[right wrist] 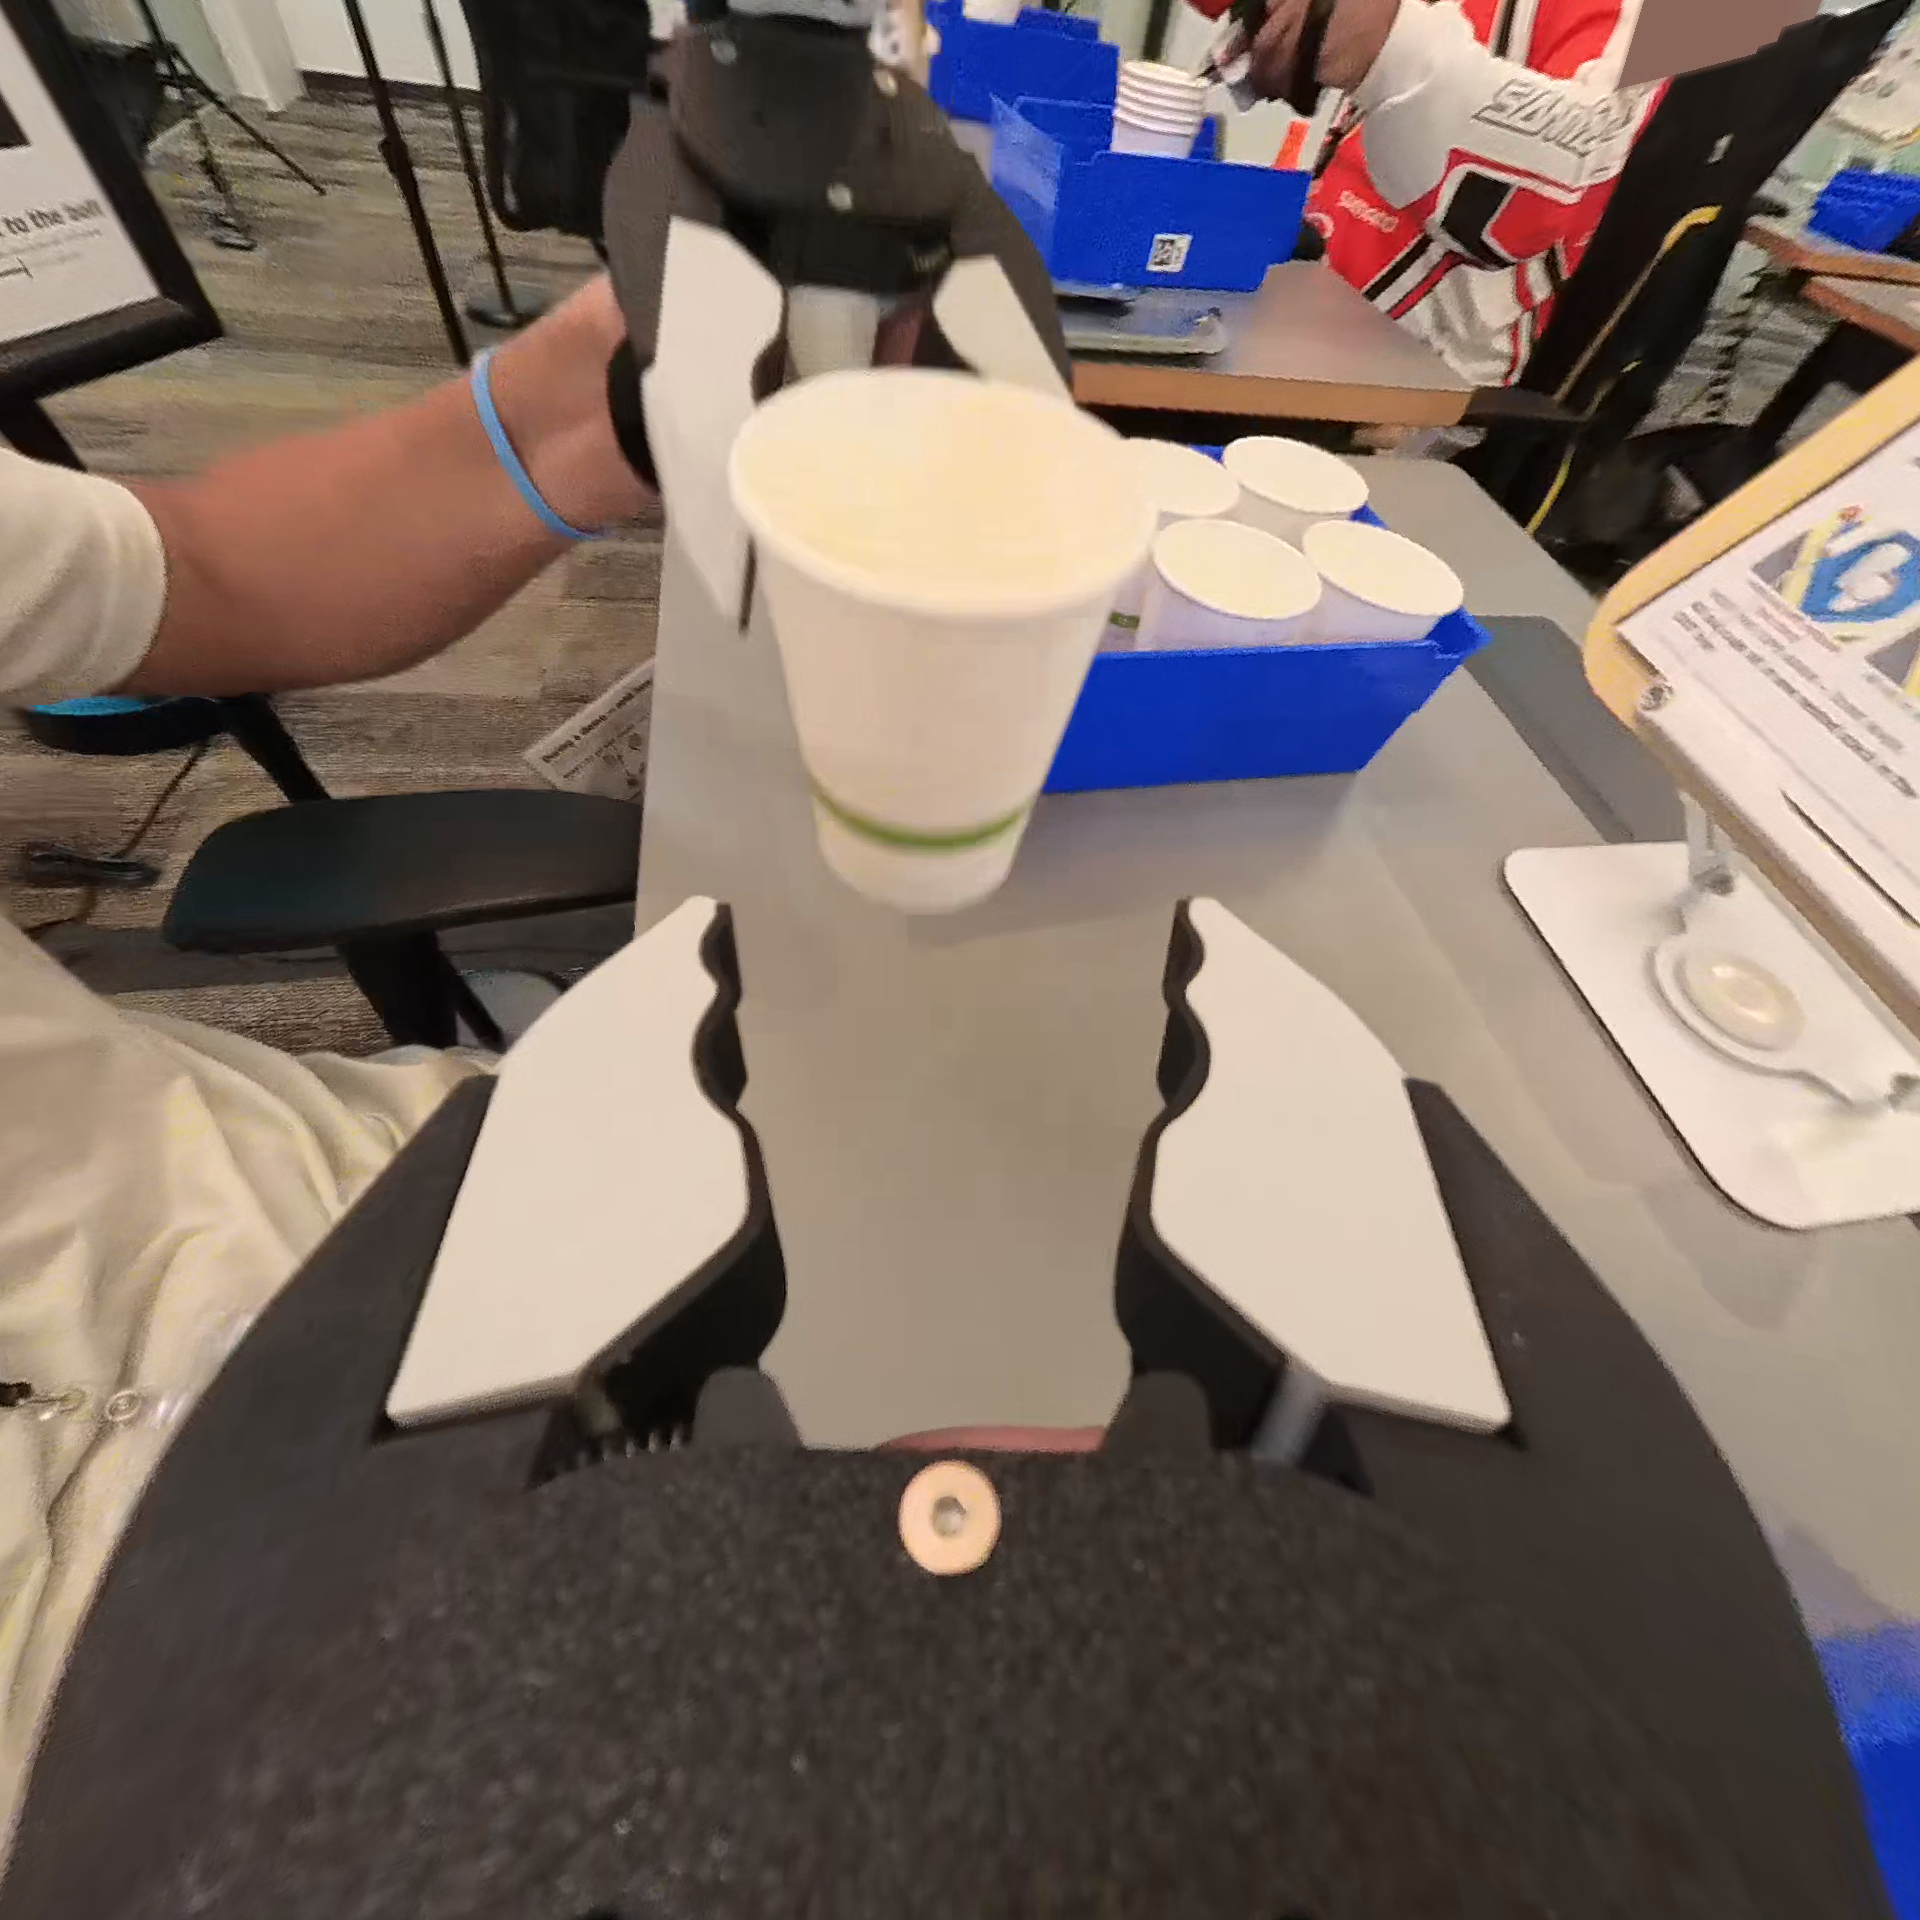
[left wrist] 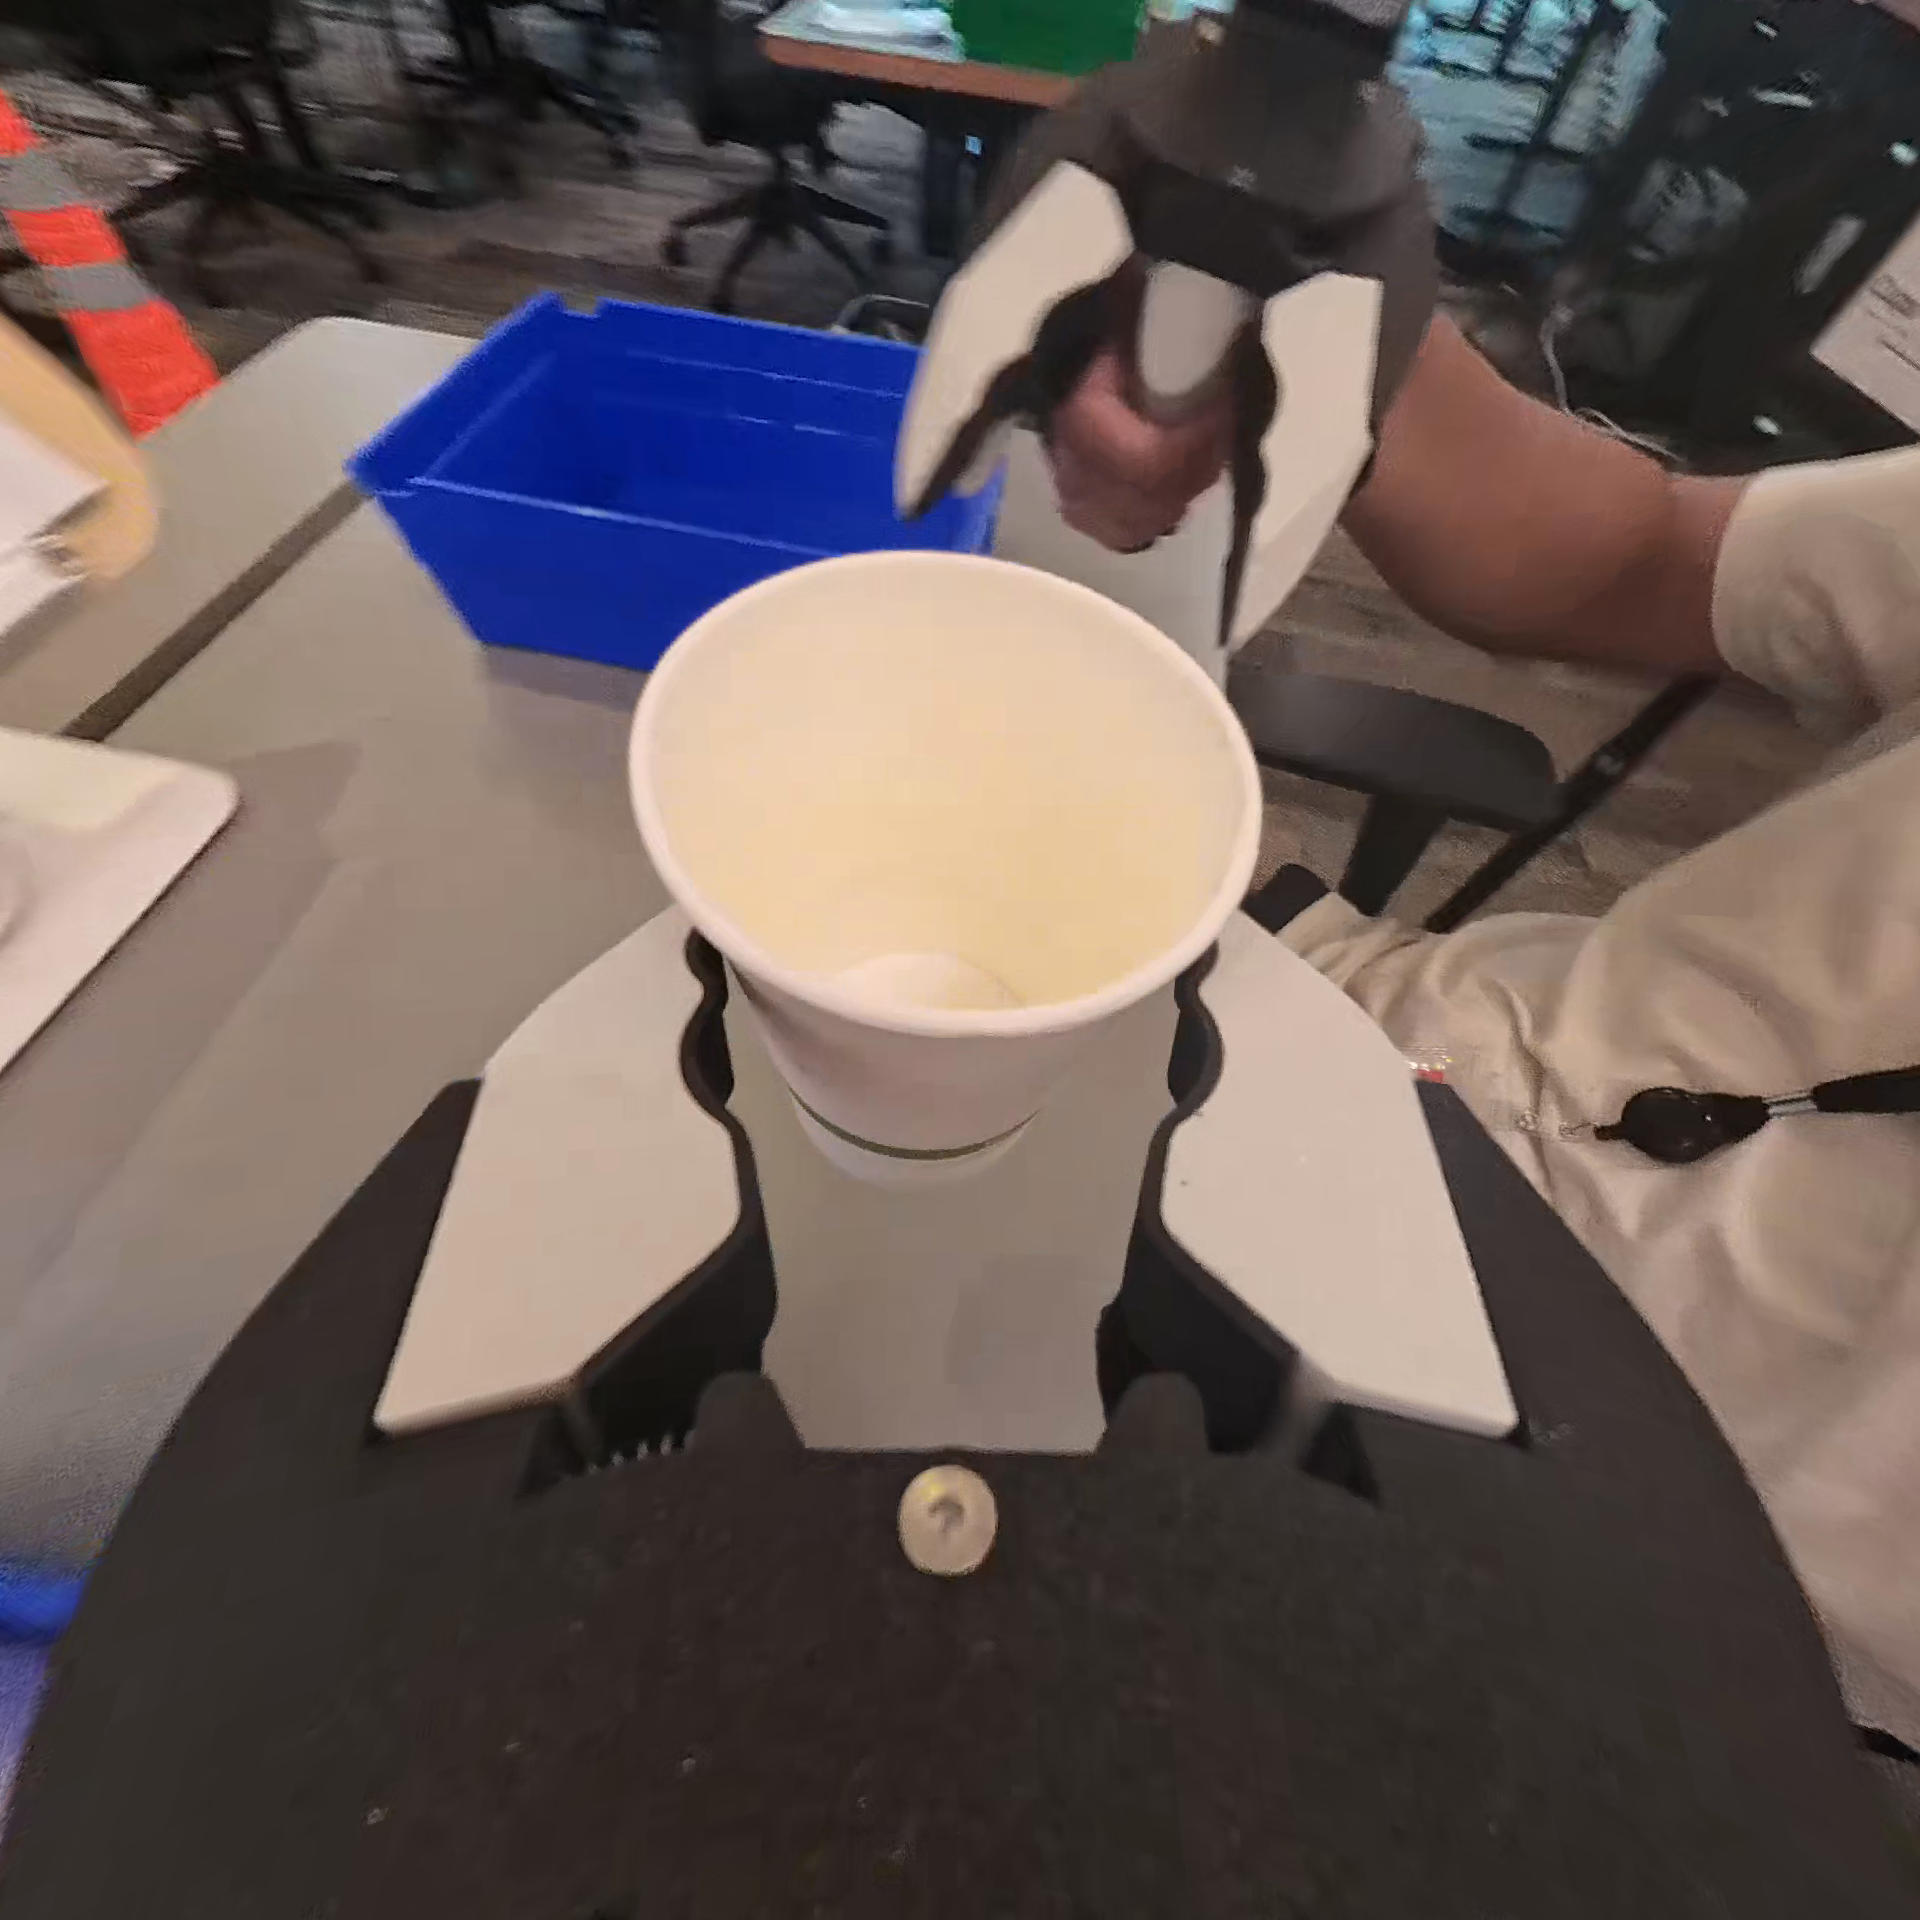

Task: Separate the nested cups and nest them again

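Left wrist view shows my left gripper (left wrist: 940,997) pinching a white paper cup (left wrist: 940,821) low on its wall, fingers pressed against both sides, mouth tilted up toward the camera. Right wrist view has that same cup (right wrist: 925,634) hanging in the air above the grey tabletop (right wrist: 935,1143), near a blue bin (right wrist: 1247,707) that holds 4 or more other cups (right wrist: 1236,582). My right gripper (right wrist: 951,997) has its fingers spread wide with nothing between them, just short of the cup's base.

I can't tell whether a second cup sits inside the held one; I see only 1 rim.

My worries from here. Paper walls are soft, so a harder squeeze from the left side could crease the cup or make it oval, and then nothing would slide in or out cleanly. If I close the right fingers on the base off-centre, the cup may twist in the left grip and slip. Motion blur on the cup suggests it is moving, so closing now risks knocking it toward the bin.
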A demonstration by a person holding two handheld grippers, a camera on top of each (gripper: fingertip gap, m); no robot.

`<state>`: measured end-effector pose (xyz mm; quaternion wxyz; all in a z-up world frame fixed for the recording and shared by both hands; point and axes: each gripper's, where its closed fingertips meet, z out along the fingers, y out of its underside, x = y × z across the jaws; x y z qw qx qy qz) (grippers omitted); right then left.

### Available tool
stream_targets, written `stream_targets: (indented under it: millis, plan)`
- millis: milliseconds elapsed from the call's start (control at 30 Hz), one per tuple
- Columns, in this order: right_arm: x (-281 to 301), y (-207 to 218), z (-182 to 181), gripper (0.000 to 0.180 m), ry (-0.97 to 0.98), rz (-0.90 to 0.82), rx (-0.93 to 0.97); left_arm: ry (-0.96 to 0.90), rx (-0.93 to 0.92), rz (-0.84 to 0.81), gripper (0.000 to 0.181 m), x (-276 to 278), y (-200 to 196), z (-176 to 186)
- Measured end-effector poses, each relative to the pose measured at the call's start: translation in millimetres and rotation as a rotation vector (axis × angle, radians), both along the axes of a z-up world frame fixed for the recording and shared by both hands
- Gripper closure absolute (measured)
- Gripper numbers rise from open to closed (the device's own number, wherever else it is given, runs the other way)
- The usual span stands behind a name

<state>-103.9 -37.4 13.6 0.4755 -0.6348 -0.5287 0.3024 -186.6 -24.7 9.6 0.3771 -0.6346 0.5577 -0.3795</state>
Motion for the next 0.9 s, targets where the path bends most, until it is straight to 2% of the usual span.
stream_targets:
  millis: [133,333,433,567,667,733,833,900]
  plan:
    - [-15,8,2,0.092,0.007,0.063,-0.050,0.013,-0.012,-0.107,0.097,44,-7,-6]
    - [-16,15,-3,0.085,0.035,0.071,-0.087,0.049,-0.041,-0.172,0.097,71,-6,-16]
    - [-14,17,-7,0.092,0.059,0.077,-0.120,0.057,-0.043,-0.156,0.096,75,-3,-18]
    - [-10,17,-3,0.093,0.098,0.061,-0.112,-0.006,-0.052,-0.088,0.098,70,-3,-14]
    - [3,22,1,0.093,0.139,-0.005,-0.097,-0.132,-0.035,0.096,0.091,52,3,-9]
    - [16,28,1,0.093,0.160,-0.083,-0.085,-0.218,-0.024,0.349,0.094,29,17,-15]
    - [45,44,7,0.092,0.206,-0.295,-0.022,-0.261,0.024,0.790,0.098,-29,38,-44]
    - [74,55,22,0.092,0.276,-0.467,0.042,-0.270,0.060,0.964,0.100,-61,39,-62]
